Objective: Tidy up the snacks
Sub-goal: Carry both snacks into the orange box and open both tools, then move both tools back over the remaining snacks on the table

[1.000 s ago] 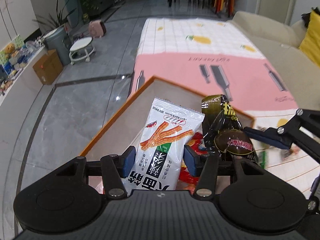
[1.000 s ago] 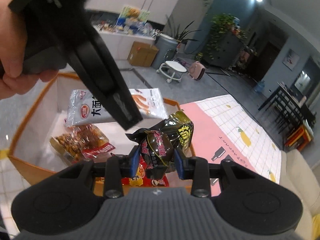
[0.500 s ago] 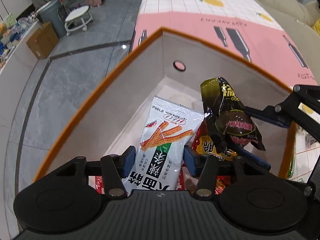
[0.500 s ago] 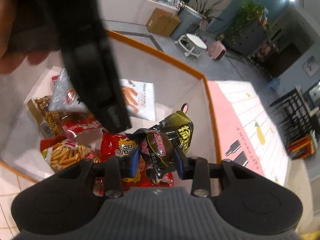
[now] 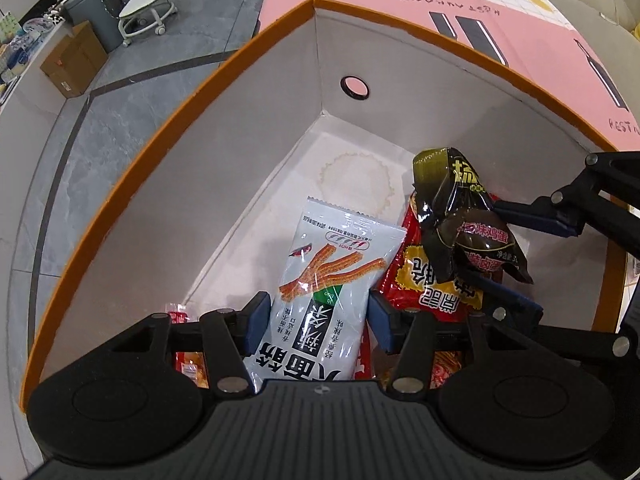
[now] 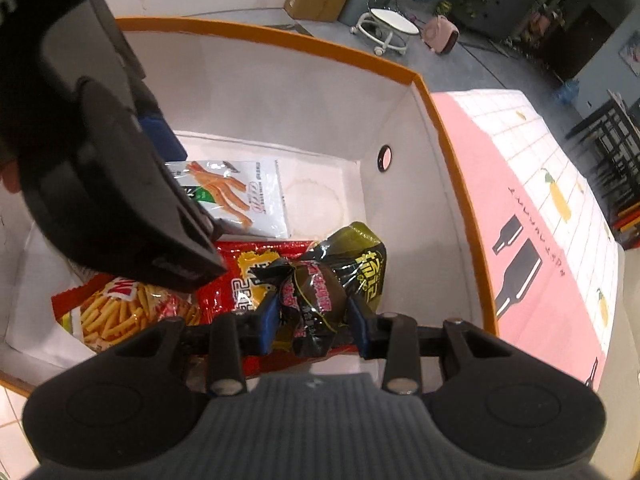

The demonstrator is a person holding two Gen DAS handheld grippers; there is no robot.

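We've got the left gripper (image 5: 316, 322) clamped on the white spicy-strip packet (image 5: 320, 292), held inside the orange-rimmed box (image 5: 132, 188) near its left wall. Right gripper (image 6: 314, 326) grips the dark egg pouch (image 6: 320, 296), over the red snack bag (image 6: 236, 280) on the box floor, toward the right wall. A fries bag (image 6: 112, 316) lies at the near-left corner.

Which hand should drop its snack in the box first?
Probably the left. The left gripper holds the white spicy-strip packet over bare floor of the orange-rimmed white box. The right gripper holds the dark crinkly egg packet above the red snack bag.
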